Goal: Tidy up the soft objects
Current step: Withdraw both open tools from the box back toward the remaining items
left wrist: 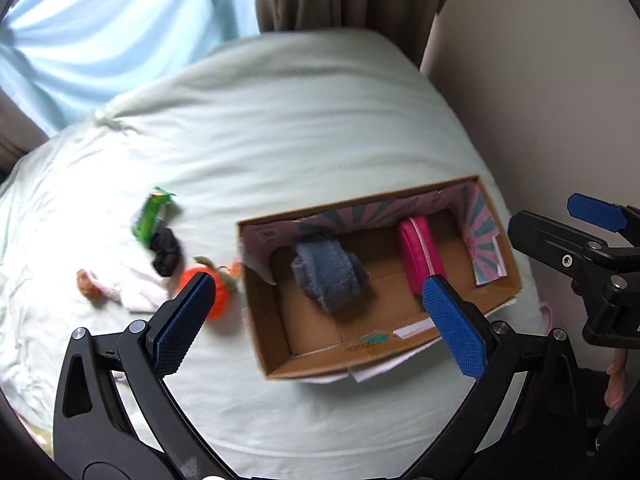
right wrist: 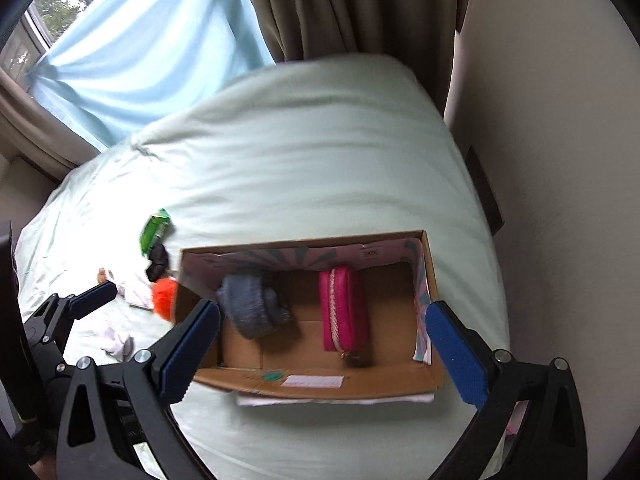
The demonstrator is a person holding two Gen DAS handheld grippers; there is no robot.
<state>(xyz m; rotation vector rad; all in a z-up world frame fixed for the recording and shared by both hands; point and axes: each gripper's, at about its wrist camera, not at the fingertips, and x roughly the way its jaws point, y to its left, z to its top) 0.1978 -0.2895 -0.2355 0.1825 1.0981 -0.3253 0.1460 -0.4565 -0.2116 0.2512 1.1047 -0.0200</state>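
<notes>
Two items in box (right wrist: 316, 388); socks (right wrist: 118, 342) only in right view.

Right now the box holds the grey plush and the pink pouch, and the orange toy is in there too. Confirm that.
Not quite. The box holds the grey plush and pink pouch, but the orange toy lies outside on the bed, by the box's left wall. The left wrist view shows it.

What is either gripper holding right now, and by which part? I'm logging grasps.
Nothing is held. The left gripper and the right gripper both have jaws spread wide with nothing between them, above the cardboard box.
</notes>
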